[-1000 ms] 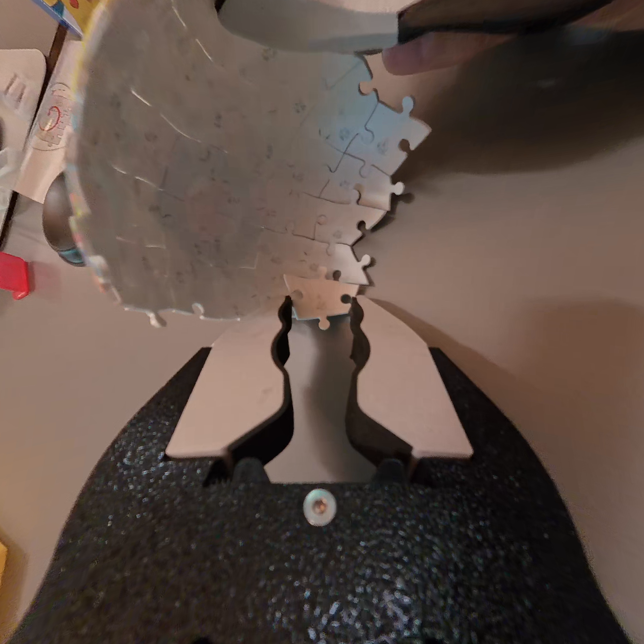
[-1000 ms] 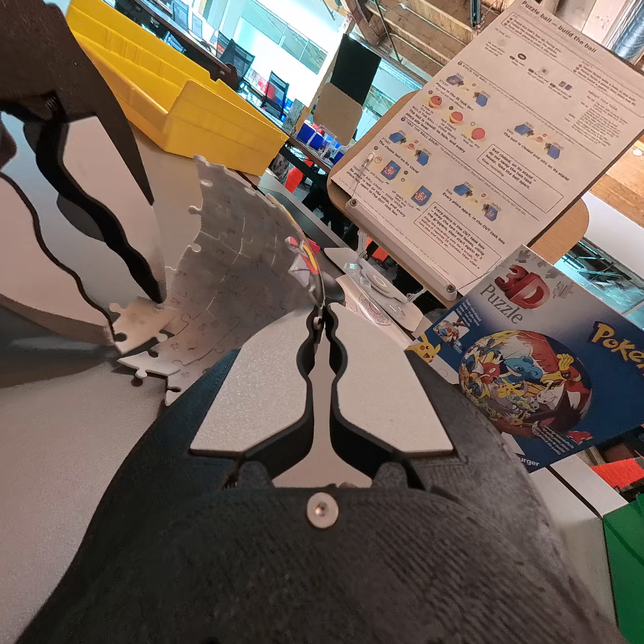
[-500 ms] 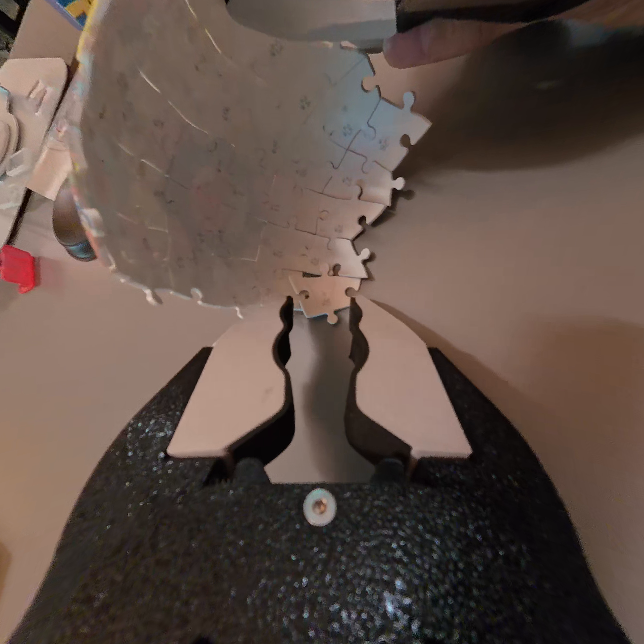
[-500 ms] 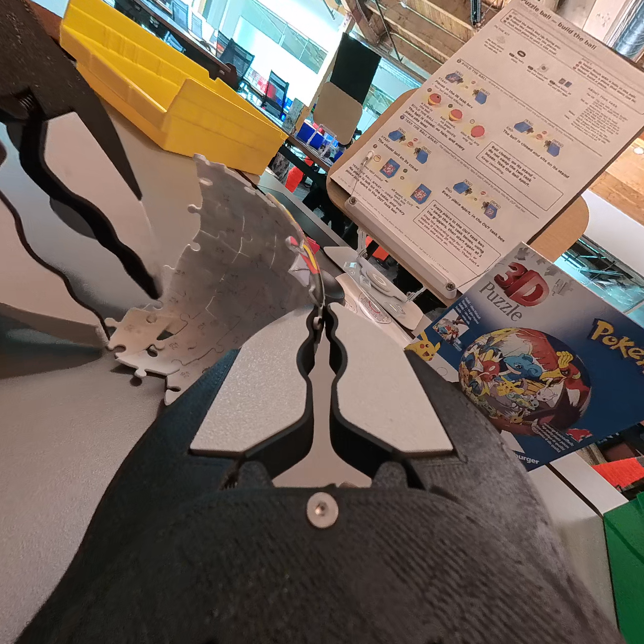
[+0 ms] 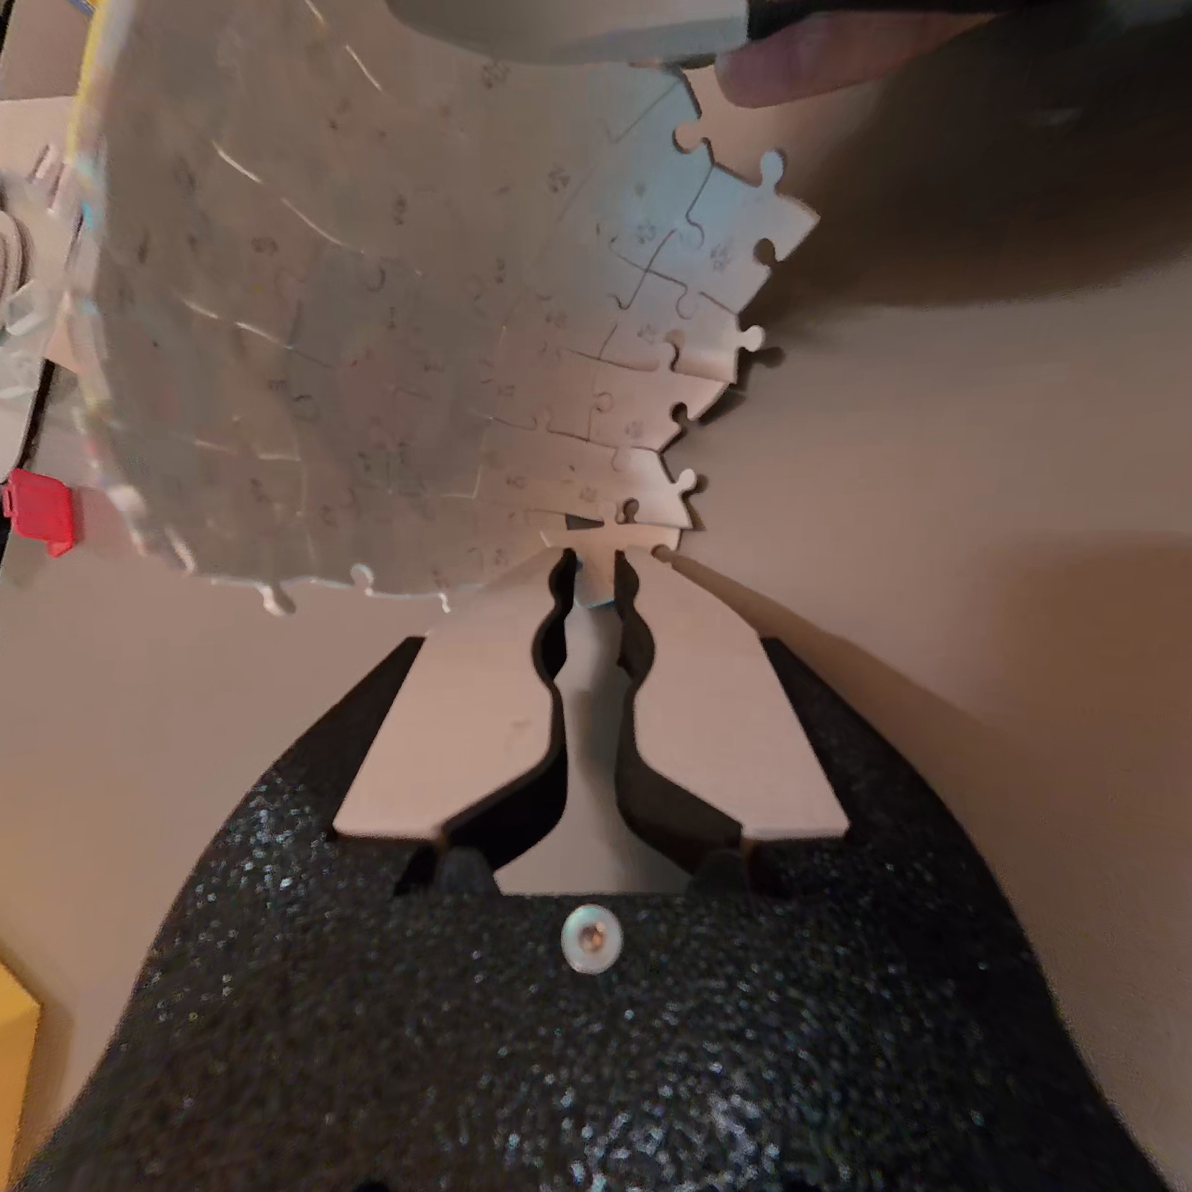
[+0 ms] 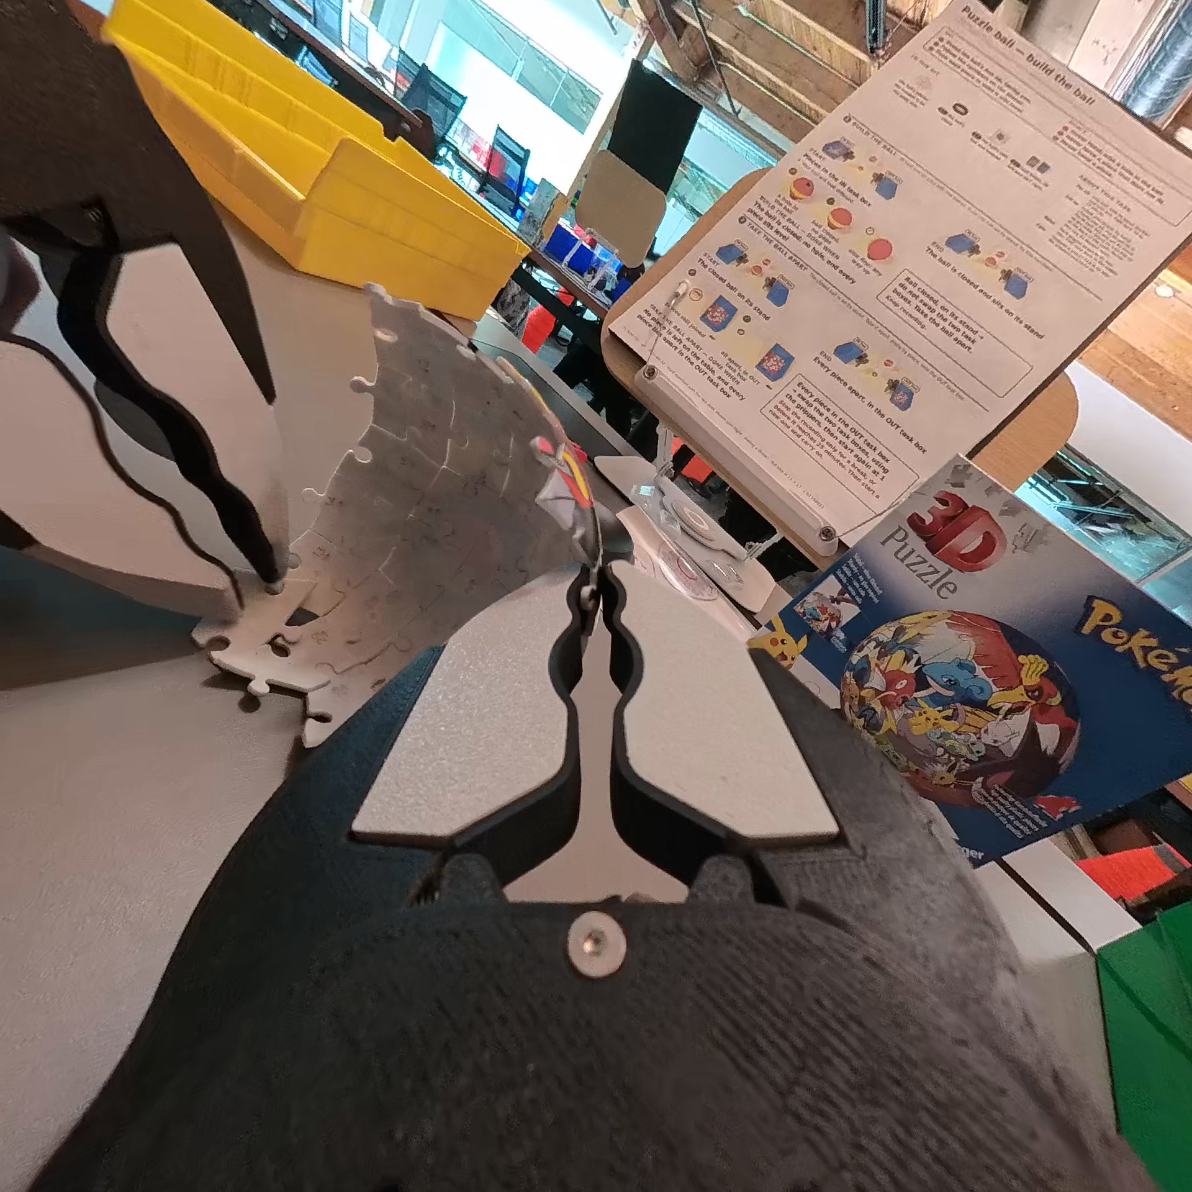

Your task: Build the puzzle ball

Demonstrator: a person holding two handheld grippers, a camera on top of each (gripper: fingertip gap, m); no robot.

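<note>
In the left wrist view, the left gripper has its two pale, black-edged fingers closed onto a single pale grey puzzle piece, pinching it at the tips. That piece sits against the lower edge of the curved grey shell of joined puzzle pieces, the partly built puzzle ball, whose unprinted inner side faces the camera above the beige desk. A small dark gap shows at the seam just above the held piece. At the top edge, the right gripper reaches over the shell, and a fingertip of the person's hand shows beside it. A small red object lies at the left edge of the desk.

In the right wrist view, the right gripper has its fingers pressed together on the rim of the shell, where a strip of the printed red and yellow outer side shows. To the left, the left gripper touches the shell's low edge with its tips. Behind stand stacked yellow plastic bins, a white instruction sheet on a wooden board, a blue puzzle box with a printed ball picture and a green box.
</note>
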